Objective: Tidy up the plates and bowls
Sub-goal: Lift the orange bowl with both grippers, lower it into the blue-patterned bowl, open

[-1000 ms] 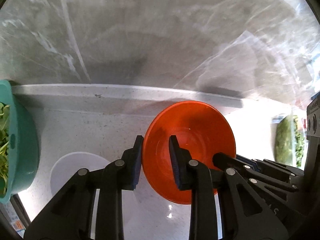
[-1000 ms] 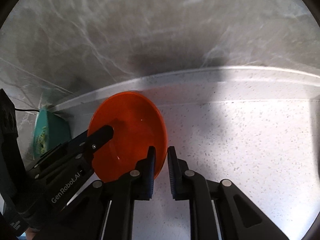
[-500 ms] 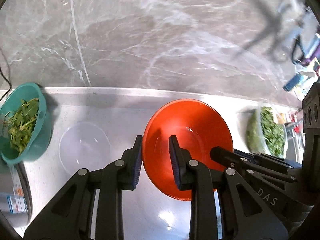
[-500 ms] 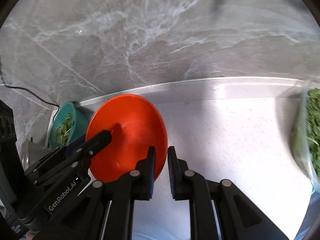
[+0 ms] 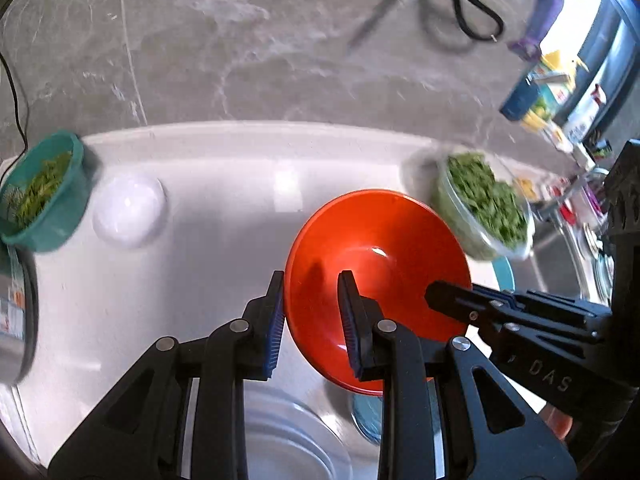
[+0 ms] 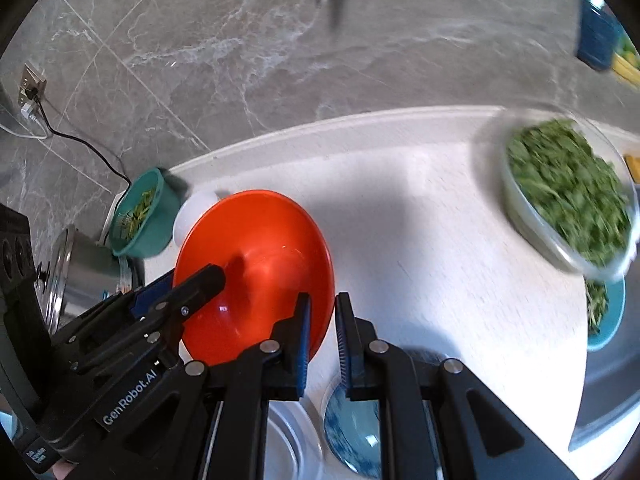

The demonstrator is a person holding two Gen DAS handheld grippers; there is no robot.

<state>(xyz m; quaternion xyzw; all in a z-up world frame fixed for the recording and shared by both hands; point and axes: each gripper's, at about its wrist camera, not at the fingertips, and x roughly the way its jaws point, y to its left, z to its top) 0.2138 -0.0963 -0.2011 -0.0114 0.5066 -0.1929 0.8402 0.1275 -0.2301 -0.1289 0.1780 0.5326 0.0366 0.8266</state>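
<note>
Orange bowl (image 5: 384, 256) hangs above the bench (image 5: 224, 208), its rim clenched by the left tongs (image 5: 310, 316) and right tongs (image 6: 320, 336). Beyond the bowl's right side sits a clear bowl of greens (image 5: 486, 204).

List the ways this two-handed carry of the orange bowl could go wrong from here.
1. The orange bowl hangs tilted, pinched only at opposite rim edges by the left claw and right claw; if the hands drift apart or twist, it may slip out.
2. The clear bowl of greens sits close on the right; a swing that way might clip it.
3. More dishes lie below, including a blue dish, so a dropped bowl could strike them.
</note>
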